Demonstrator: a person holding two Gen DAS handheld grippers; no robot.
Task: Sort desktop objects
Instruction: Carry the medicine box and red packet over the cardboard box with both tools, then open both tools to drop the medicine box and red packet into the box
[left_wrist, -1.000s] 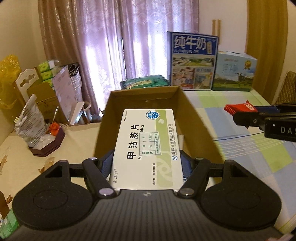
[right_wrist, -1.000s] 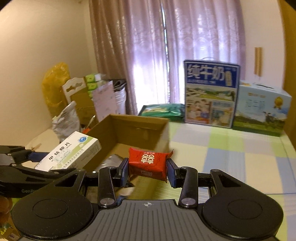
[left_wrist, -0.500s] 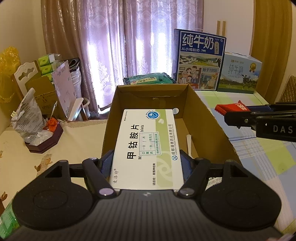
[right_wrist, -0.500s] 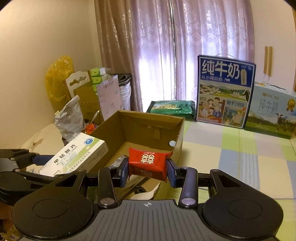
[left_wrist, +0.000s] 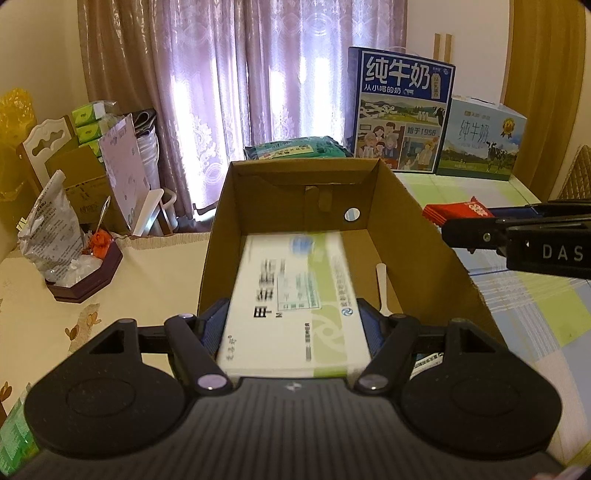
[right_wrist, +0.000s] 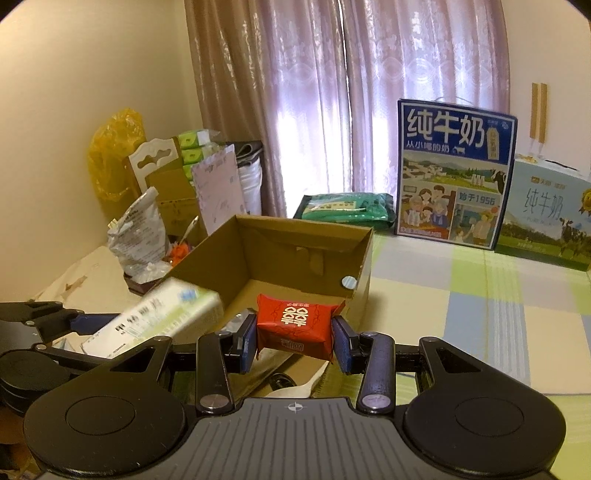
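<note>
Lowering the medicine box (left_wrist: 291, 302) into the cardboard box (left_wrist: 410, 206) is your step w/ the left gripper (left_wrist: 291, 332): go slow and level, let go only near the floor. Its long axis runs fore-aft, pointing at the far wall; it looks still clamped, though blurred. Your right gripper (right_wrist: 294, 338) is clenched on the red packet (right_wrist: 295, 323), long axis crosswise, over the near rim.

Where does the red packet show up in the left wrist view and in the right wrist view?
Left wrist view: the red packet is at the right edge, held by the right gripper beside the cardboard box.
Right wrist view: the packet sits low in the centre, clamped between the two fingers, in front of the box.
Shared landmark: the tall blue milk carton stands by the curtain in both.
</note>
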